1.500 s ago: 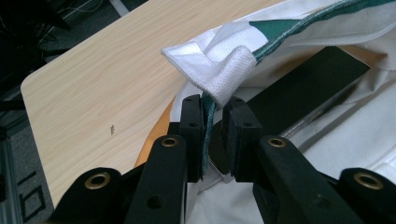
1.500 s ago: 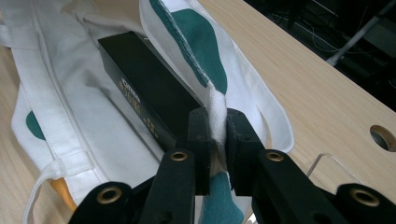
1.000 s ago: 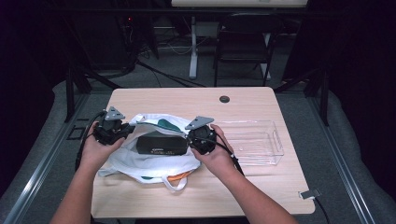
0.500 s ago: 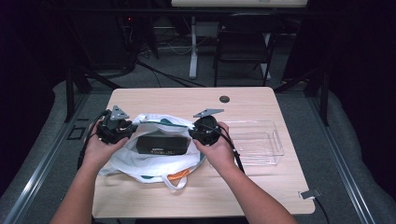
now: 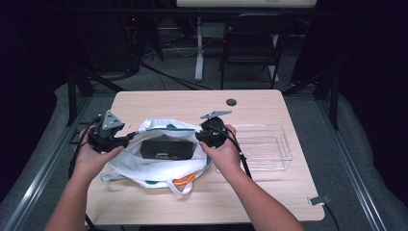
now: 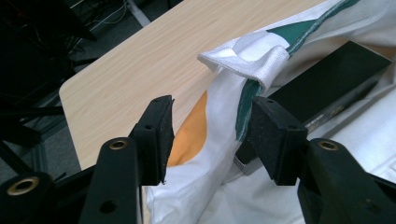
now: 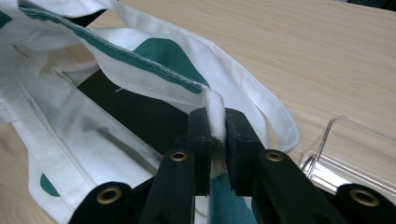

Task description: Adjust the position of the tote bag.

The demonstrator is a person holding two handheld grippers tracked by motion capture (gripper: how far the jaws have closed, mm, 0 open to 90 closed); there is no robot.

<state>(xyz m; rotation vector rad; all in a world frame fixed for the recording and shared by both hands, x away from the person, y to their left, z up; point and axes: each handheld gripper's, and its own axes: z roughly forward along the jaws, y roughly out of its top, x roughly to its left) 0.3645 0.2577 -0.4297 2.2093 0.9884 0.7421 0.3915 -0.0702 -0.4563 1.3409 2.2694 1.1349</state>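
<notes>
Tote bag, white, on table: rim pinched between closed jaws of right gripper; left gripper jaws just opening, rim loose between them, black box inside bag

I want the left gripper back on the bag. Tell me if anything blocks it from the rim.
Nothing visible does. The left gripper has just been opening; the bag rim hangs loose between its jaws, unpinched. The right gripper clamps the opposite rim.
</notes>
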